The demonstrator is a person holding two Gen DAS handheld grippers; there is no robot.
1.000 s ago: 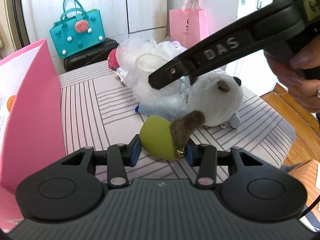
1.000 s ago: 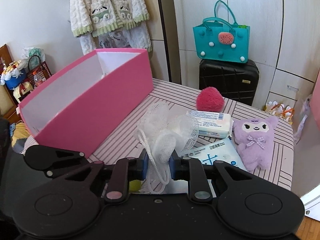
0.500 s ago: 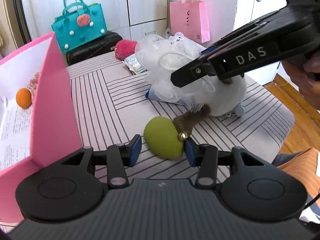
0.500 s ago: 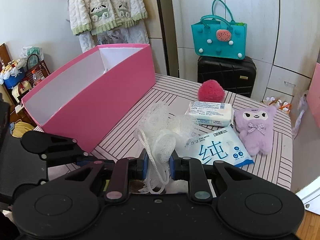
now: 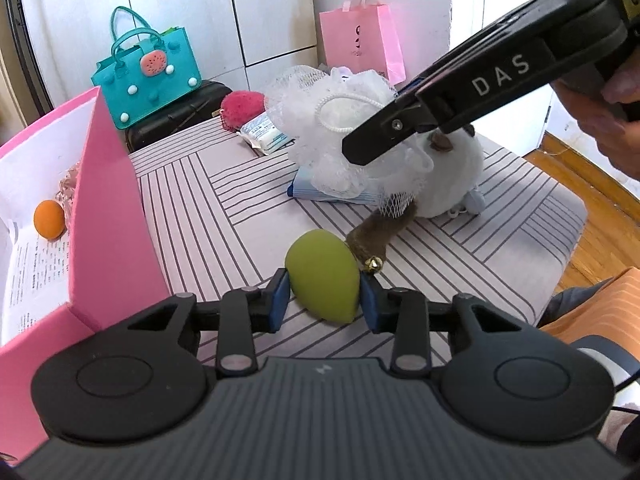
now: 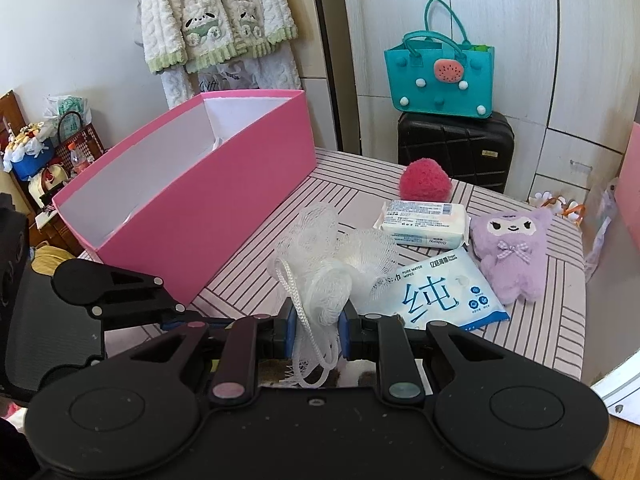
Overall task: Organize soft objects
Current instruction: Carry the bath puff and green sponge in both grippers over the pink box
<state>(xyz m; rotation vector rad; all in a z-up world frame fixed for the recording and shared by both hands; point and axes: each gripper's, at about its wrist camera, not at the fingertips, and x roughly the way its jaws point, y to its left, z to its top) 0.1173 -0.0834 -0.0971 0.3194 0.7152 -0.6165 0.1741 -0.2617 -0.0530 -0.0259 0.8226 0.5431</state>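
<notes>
While the left gripper [image 5: 324,300] sat low over the striped tabletop [image 5: 224,216], its blue-padded jaws were clamped on a smooth olive-green egg-shaped sponge [image 5: 323,286], one pad on each side. Just beyond the right pad a brown furry strap with a small brass bell [image 5: 374,236] touched the sponge. To the left of those jaws stood the tall pink cardboard box [image 5: 116,216], and inside it lay a small orange ball [image 5: 49,219] on printed paper.

Over at the right gripper [image 6: 318,330], the jaws were pressed together on a white mesh bath pouf [image 6: 336,264], its cord loop [image 6: 296,292] hanging down between the pads. From the left wrist view the pouf looked lifted, in front of a white fluffy plush [image 5: 452,176]. Just ahead and right of the right jaws lay a flat blue-and-white pack of wet wipes [image 6: 436,296], then a white wrapped tissue pack [image 6: 424,224], with a purple plush doll [image 6: 512,252] beside them. Farther off rested a pink-red fuzzy ball [image 6: 425,181]. Beyond the table a teal felt handbag [image 6: 438,76] sat on a black suitcase [image 6: 456,148].
</notes>
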